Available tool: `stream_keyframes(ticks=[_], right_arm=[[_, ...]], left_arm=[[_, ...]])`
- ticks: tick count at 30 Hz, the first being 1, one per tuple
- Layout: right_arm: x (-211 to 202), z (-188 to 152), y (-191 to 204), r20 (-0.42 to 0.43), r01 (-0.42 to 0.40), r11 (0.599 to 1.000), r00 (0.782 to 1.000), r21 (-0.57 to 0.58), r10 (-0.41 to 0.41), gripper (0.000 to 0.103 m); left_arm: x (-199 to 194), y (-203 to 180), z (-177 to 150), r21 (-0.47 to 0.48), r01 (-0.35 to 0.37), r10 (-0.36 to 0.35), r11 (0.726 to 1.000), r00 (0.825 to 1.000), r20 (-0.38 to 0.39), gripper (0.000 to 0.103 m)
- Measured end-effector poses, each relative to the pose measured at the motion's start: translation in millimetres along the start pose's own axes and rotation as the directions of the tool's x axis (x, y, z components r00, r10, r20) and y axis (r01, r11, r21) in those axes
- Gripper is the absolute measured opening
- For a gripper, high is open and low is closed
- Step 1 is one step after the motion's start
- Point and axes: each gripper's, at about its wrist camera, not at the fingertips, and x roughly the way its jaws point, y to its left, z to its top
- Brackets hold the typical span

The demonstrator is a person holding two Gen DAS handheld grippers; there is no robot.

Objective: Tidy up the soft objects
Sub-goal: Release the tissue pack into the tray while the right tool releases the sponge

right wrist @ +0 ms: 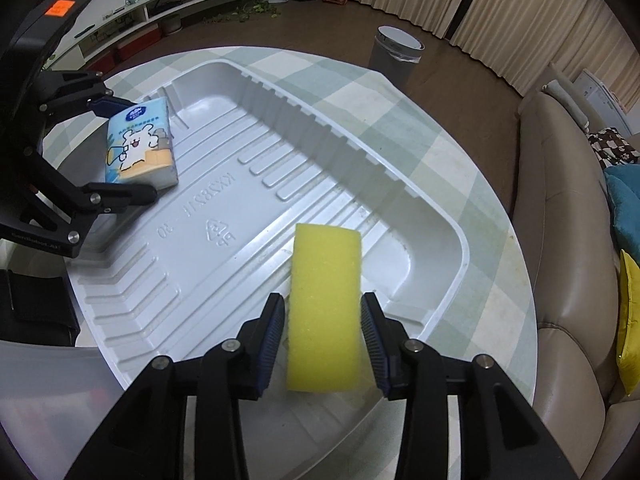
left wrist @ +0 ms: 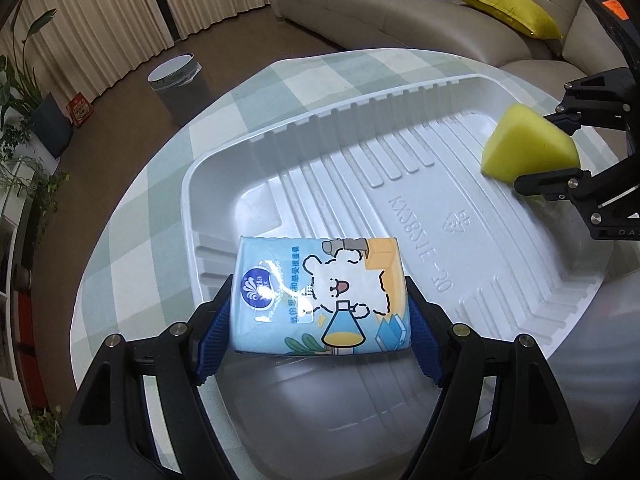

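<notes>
A light-blue tissue pack [left wrist: 320, 292] with a cartoon bear hangs over the near-left corner of a white plastic tray [left wrist: 188, 184]. My left gripper [left wrist: 320, 294] is shut on it, blue pads pressing both short sides. The right wrist view shows that pack [right wrist: 140, 148] at the tray's [right wrist: 460, 236] far left. A yellow sponge [right wrist: 324, 312] stands between the fingers of my right gripper [right wrist: 324, 306]. Its pads sit a sliver off the sponge's sides, so it is open. In the left wrist view the sponge [left wrist: 528, 144] touches the tray floor at the right.
The tray lies on a round table with a green-and-white checked cloth [left wrist: 168, 176]. A grey bin [left wrist: 180, 84] stands on the floor beyond. A beige sofa [left wrist: 400, 20] with yellow [left wrist: 508, 8] and teal cushions runs behind. Plants [left wrist: 24, 92] line the left wall.
</notes>
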Motion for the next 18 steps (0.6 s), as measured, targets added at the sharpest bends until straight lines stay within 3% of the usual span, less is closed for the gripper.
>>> stream_keyframes(ticks=[9, 11, 18], right_arm=[[-3, 0, -5, 0.019, 0.003, 1.000, 1.000, 0.004, -0.003, 0.051], [-6, 0, -8, 0.035, -0.001, 1.000, 0.999, 0.014, 0.000, 0.057], [-33, -7, -28, 0.120, -0.023, 0.997, 0.993, 0.077, 0.014, 0.063]], left_arm=[[-7, 6, -1, -0.044, 0.030, -0.030, 0.999, 0.999, 0.019, 0.076], [-15, 11, 0, -0.066, 0.040, -0.037, 0.997, 0.998, 0.041, 0.077], [-48, 41, -3, -0.174, 0.081, -0.058, 0.981, 0.990, 0.132, 0.087]])
